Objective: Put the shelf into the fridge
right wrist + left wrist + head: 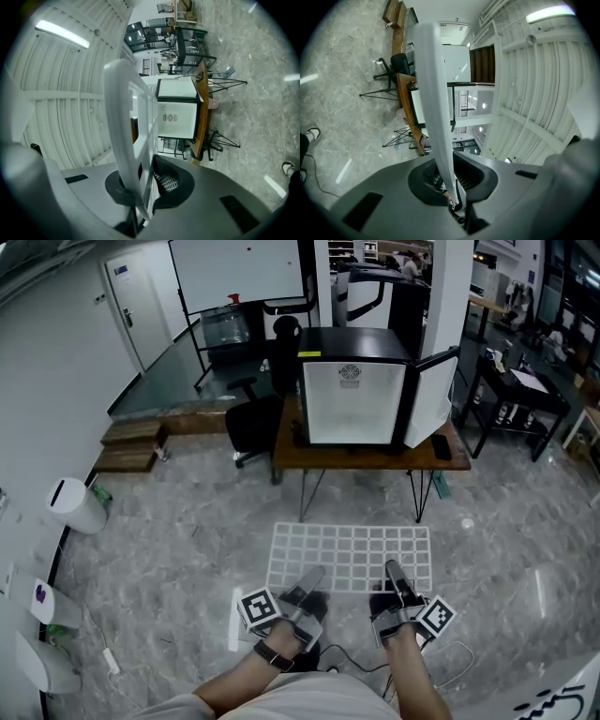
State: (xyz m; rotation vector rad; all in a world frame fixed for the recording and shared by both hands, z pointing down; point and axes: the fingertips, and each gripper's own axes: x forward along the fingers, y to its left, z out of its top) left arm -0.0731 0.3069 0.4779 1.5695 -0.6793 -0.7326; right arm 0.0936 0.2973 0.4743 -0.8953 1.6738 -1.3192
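Note:
I hold a white grid shelf flat above the floor in the head view, one gripper on each near corner. My left gripper is shut on the shelf's near left edge; in the left gripper view the shelf runs edge-on out of the jaws. My right gripper is shut on the near right edge, and the right gripper view shows the shelf's grid clamped between the jaws. Ahead, a small black fridge stands on a wooden table with its white door swung open to the right.
A black office chair stands left of the table. A dark flat item lies on the table's right end. A whiteboard on a stand is behind. Wooden steps and white bins line the left wall. A cable trails by my feet.

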